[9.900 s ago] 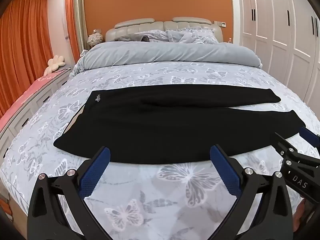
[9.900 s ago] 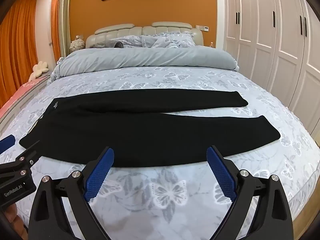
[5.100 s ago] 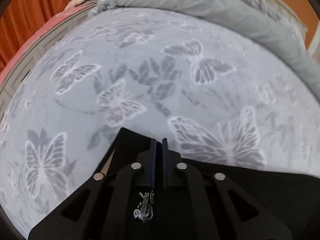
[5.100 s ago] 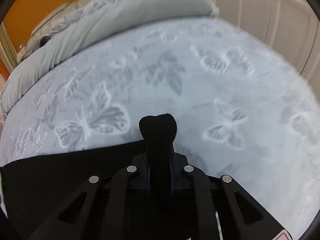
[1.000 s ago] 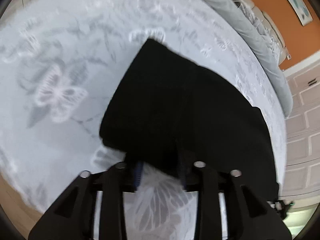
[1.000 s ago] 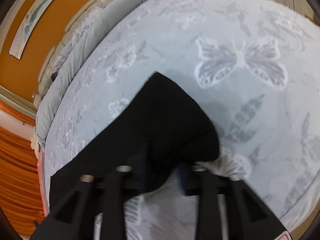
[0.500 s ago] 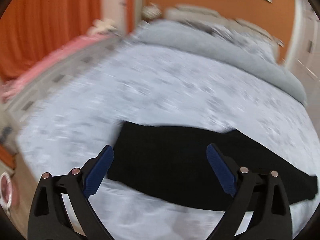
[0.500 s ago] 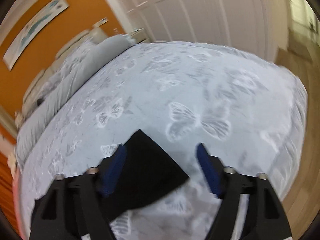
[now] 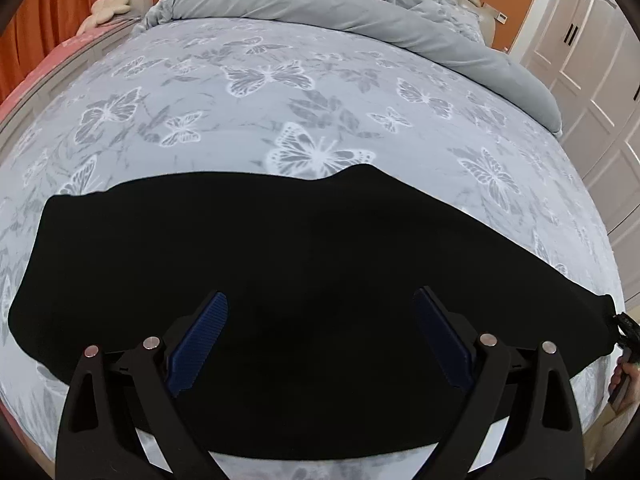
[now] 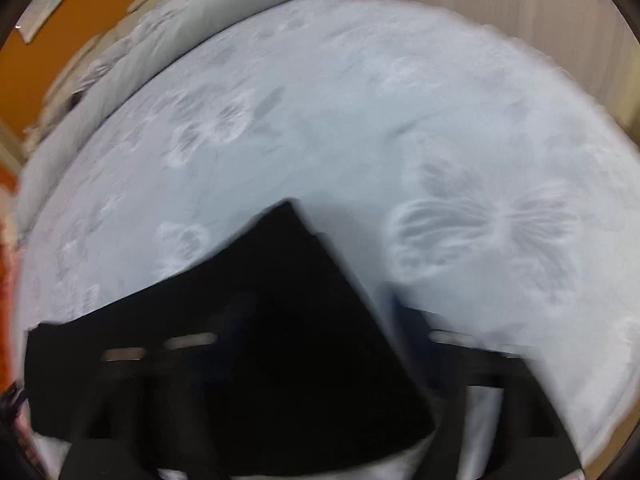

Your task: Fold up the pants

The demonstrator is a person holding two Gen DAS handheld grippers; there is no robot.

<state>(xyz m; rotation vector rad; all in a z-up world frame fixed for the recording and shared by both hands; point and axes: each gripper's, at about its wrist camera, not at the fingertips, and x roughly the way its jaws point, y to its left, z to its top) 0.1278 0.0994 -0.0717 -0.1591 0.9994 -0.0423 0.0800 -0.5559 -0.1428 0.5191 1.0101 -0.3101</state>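
the black pants (image 9: 312, 264) are laid flat as one long dark band across the near part of the bed (image 9: 304, 92), on a pale grey cover printed with white butterflies, the band's far edge showing a slight hump near the middle. the left gripper (image 9: 320, 332) is held above the near half of the band with its blue-padded fingers (image 9: 200, 336) spread wide and nothing caught between them. at the far right end of the band, part of the other tool and a bit of hand (image 9: 626, 364) are seen at the picture's edge. a rolled grey duvet (image 9: 360, 12) is seen along the head of the bed, with white wardrobe doors (image 9: 600, 60) at the right. in the right wrist view, heavily smeared, one pointed end of the pants (image 10: 280, 320) is seen lying on the bed (image 10: 360, 100), and the right gripper (image 10: 320, 360) appears only as dark streaks over the cloth; whether its jaws are wide or closed cannot be told.
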